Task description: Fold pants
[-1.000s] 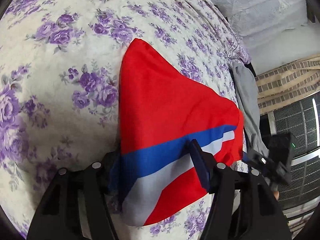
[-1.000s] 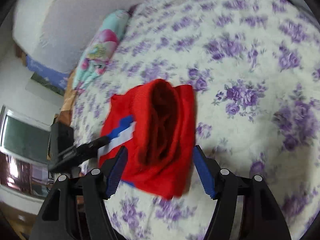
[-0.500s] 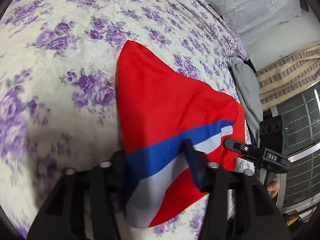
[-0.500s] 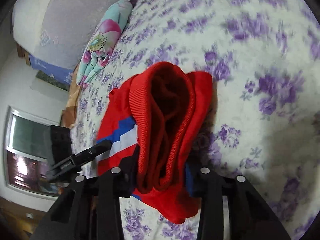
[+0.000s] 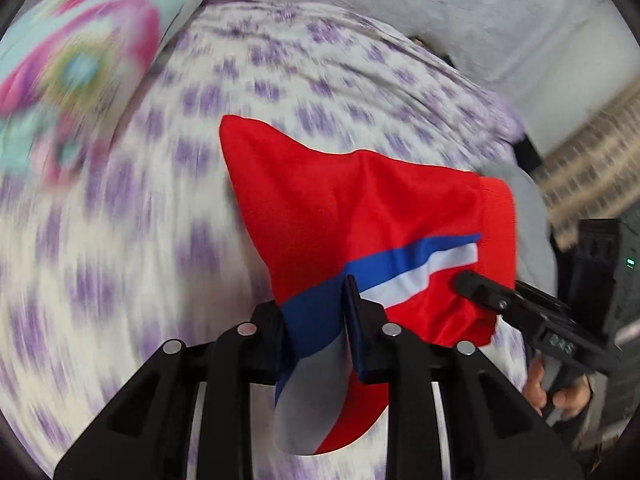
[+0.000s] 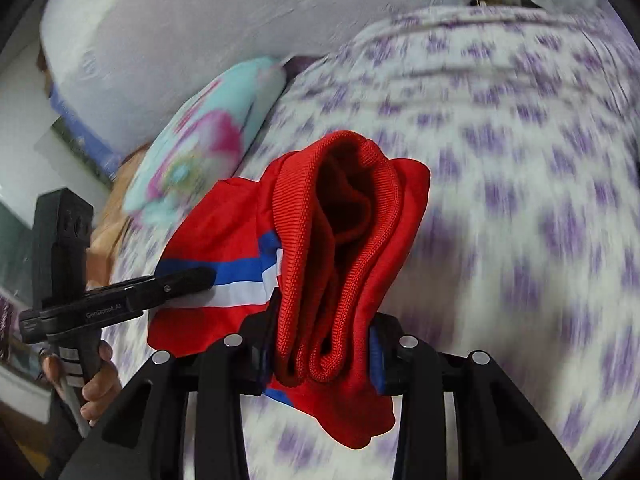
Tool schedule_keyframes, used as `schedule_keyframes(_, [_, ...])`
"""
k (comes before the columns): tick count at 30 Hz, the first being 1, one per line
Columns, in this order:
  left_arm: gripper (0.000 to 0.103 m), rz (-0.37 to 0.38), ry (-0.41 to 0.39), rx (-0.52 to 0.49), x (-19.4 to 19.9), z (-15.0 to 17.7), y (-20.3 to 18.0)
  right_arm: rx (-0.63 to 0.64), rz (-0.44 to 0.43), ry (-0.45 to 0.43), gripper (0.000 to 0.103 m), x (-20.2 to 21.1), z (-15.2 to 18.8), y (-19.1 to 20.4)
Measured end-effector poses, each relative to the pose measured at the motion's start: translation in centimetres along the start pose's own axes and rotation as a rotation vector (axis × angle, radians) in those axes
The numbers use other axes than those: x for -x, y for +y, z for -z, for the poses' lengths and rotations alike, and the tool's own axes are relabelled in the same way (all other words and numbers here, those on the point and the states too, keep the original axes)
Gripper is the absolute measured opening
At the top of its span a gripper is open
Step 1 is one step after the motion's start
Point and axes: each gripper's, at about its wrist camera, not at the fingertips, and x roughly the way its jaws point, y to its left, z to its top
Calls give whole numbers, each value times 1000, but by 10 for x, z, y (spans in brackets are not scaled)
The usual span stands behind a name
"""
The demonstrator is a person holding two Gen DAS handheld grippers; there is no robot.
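Note:
The red pants [image 5: 360, 208] with a blue and white stripe are folded and held up above the flowered bed. My left gripper [image 5: 316, 320] is shut on the striped edge of the pants. My right gripper [image 6: 324, 332] is shut on the ribbed red waistband [image 6: 344, 240], which bunches up between its fingers. The right gripper also shows in the left wrist view [image 5: 480, 292] at the pants' right side, and the left gripper shows in the right wrist view [image 6: 192, 276] at their left side. The bed behind is blurred by motion.
The white bedsheet with purple flowers [image 5: 120, 240] fills both views. A turquoise and pink pillow [image 5: 72, 60] lies at the head of the bed, also in the right wrist view [image 6: 208, 136]. A grey garment [image 5: 532, 216] hangs at the bed's right edge.
Both grippers have closed on the pants and lifted them off the bed. The views have swung up toward the pillow and headboard end.

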Motion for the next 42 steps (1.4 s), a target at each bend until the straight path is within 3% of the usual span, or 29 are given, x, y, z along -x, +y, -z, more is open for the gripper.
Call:
schedule_keyframes(1, [23,-25,-7,-5,-20,-35,6,4,15,-16,37,-17,-25,-8])
schedule_keyframes(5, [23,-64,-17,67,-79,-109,37,-9,46,-23,37,-85,-89,-41])
schedule_keyframes(8, [23,-92,-32,94,-112,-138,57,-28,32,1,38,-128,-113,-63])
schedule_keyframes(9, [23,-90,-32,105,-118,-141,63,-37,32,8,39,-138,-116,-68])
schedule_keyframes(11, [30,-58,-32,132,-132,-141,81,-88,9,25,55,-157,-114,-87])
schedule_keyframes(13, [49,-26,-53,134,-135,-135,95,-127,-55,28,69,-165,-107,-98])
schedule_keyframes(14, [63,-39,-66,137,-134,-132,101,-126,-81,3,70,-165,-105,-101])
schedule_keyframes(18, [64,-56,-93,189,-106,-124,111,-129,54,-31,71,-131,-104,-85])
schedule_keyframes(20, [65,-118,-160,137,-66,-112,94,-50,169,-104,82,-95,-101,-62])
schedule_keyframes(22, [87,-215,-250,62,-26,-91,67,74,304,-234,100,-39,-85,-24])
schedule_keyframes(23, [99,-271,-313,18,-2,-73,48,99,331,-268,100,-25,-78,-15])
schedule_keyframes(25, [98,-355,-394,-42,32,-40,20,148,381,-333,100,14,-46,10])
schedule_keyframes(28, [98,-439,-433,-55,66,14,-15,127,407,-322,100,37,-7,25])
schedule_keyframes(32, [98,-499,-444,-23,75,65,-31,62,390,-319,100,47,48,23])
schedule_keyframes(34, [98,-492,-452,-24,68,82,-33,54,438,-342,100,44,72,23])
schedule_keyframes(36, [98,-505,-443,-53,56,90,-36,126,452,-317,100,34,90,27])
schedule_keyframes(39, [98,-543,-427,-116,43,97,-43,162,532,-348,99,29,114,23])
schedule_keyframes(42, [98,-551,-459,-123,42,103,-48,138,474,-337,99,30,114,14])
